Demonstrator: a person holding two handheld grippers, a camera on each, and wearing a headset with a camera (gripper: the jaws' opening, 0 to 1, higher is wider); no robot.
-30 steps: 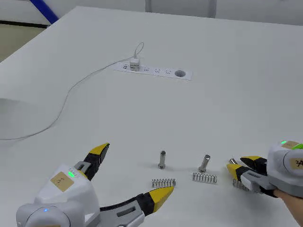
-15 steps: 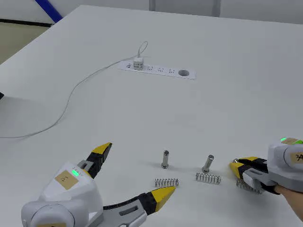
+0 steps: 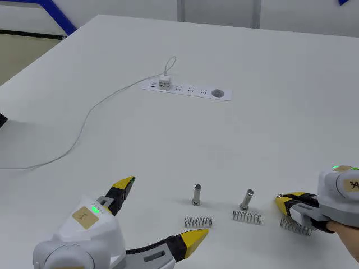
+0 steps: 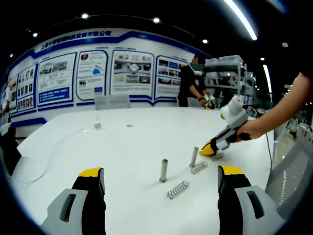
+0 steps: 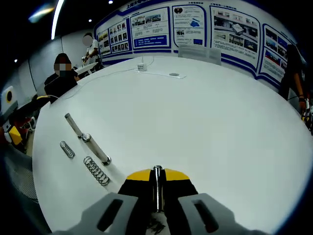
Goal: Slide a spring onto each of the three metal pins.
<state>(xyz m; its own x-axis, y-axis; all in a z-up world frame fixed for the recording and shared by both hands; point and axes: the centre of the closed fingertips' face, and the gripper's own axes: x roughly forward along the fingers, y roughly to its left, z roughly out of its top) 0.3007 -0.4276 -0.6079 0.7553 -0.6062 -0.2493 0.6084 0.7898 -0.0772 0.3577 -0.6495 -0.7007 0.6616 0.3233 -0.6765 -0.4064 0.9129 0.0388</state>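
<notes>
Although the right gripper (image 3: pixel 290 204) clasped one metal pin (image 5: pixel 157 185), no spring was yet threaded: a second pin (image 3: pixel 196 194) and a third pin (image 3: pixel 247 198) stood on the table (image 3: pixel 252 140), three springs (image 3: pixel 198 222) lay loose nearby, and the left gripper (image 3: pixel 160 210) gaped, empty.

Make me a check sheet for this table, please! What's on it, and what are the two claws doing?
Surface: white table, no spills seen.
Job's things: two pins stand upright; the third pin is clamped in the right gripper; three springs lie flat, none on a pin.
Clutter: nothing seen.
Grippers: left gripper open, holding nothing; right gripper shut on the third pin.
Cables: white cable runs to a plug in the power strip.
Surroundings: wall posters; a person stands beyond the table.
</notes>
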